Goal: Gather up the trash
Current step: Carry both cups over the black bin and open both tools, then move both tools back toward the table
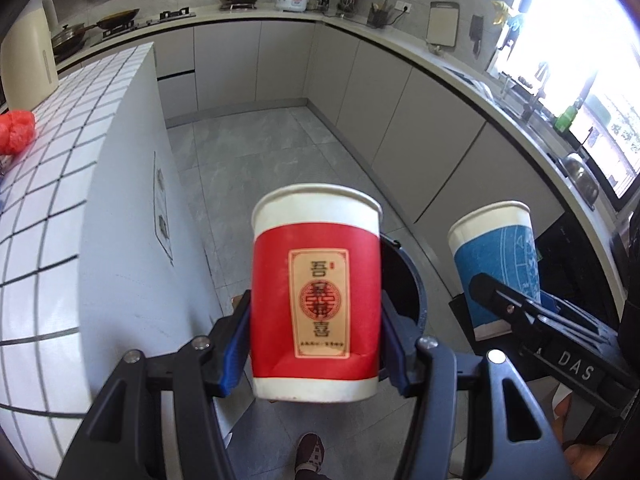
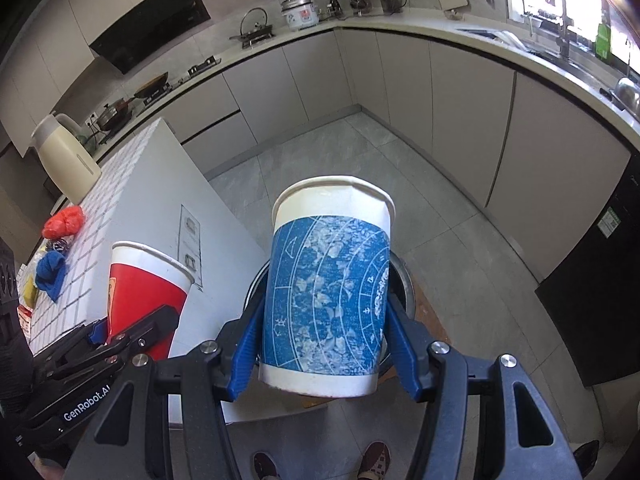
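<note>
My left gripper (image 1: 315, 320) is shut on a red paper cup (image 1: 316, 272) with a beige label, held upright over the floor. Behind it shows the dark rim of a round trash bin (image 1: 412, 280) on the floor. My right gripper (image 2: 324, 332) is shut on a blue patterned paper cup (image 2: 328, 296), also upright, with the trash bin's rim (image 2: 404, 280) just behind it. Each view shows the other cup to its side: the blue cup (image 1: 496, 256) at the right, the red cup (image 2: 148, 296) at the left. The bin's inside is mostly hidden by the cups.
A white tiled counter (image 1: 52, 184) stands at the left with a red plastic bag (image 2: 64, 222), a blue cloth (image 2: 50, 270) and a cream kettle (image 2: 64, 160) on it. Kitchen cabinets curve around the grey floor (image 1: 256, 152). A person's shoes (image 2: 374, 460) show below.
</note>
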### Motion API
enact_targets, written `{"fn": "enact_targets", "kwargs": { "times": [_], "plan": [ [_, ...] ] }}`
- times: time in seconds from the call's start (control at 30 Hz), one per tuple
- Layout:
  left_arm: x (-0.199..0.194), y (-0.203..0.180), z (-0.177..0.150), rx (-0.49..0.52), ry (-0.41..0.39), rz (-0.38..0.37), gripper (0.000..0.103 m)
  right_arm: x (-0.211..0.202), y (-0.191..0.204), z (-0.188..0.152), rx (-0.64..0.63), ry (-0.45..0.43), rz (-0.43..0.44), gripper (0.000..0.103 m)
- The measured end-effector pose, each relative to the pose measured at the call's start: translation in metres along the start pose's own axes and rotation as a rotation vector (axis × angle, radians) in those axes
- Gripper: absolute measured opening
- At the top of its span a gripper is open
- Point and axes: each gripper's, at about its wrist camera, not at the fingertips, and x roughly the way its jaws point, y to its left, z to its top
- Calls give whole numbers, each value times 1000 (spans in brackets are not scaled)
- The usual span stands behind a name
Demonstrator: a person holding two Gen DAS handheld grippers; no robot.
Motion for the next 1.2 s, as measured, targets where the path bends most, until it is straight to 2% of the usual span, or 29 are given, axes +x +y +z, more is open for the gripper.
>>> {"fn": "enact_targets", "kwargs": {
  "times": [0.23, 0.43, 0.5, 0.6, 0.8, 1.0, 1.2],
  "plan": [
    [44, -4, 0, -25, 61, 32, 59, 52, -15, 10, -29, 76, 13, 60],
    [76, -9, 1, -53, 117, 37, 63, 93, -28, 15, -54, 129, 30, 63],
    [85, -8, 2, -70, 136, 32, 65, 103, -32, 17, -60, 141, 22, 69],
    [91, -7, 7, -80, 144, 62, 70, 110, -39, 20, -53, 138, 20, 74],
    [60, -6, 16, -92, 76, 95, 70, 99, -47, 26, -29, 102, 9, 74],
    [14, -13, 29, -59, 22, 94, 70, 62, -39, 31, -37, 54, -32, 74],
    [-37, -6, 27, -49, -23, 85, 70, 16, -11, 37, -48, -4, -61, 74]
  ]
}}
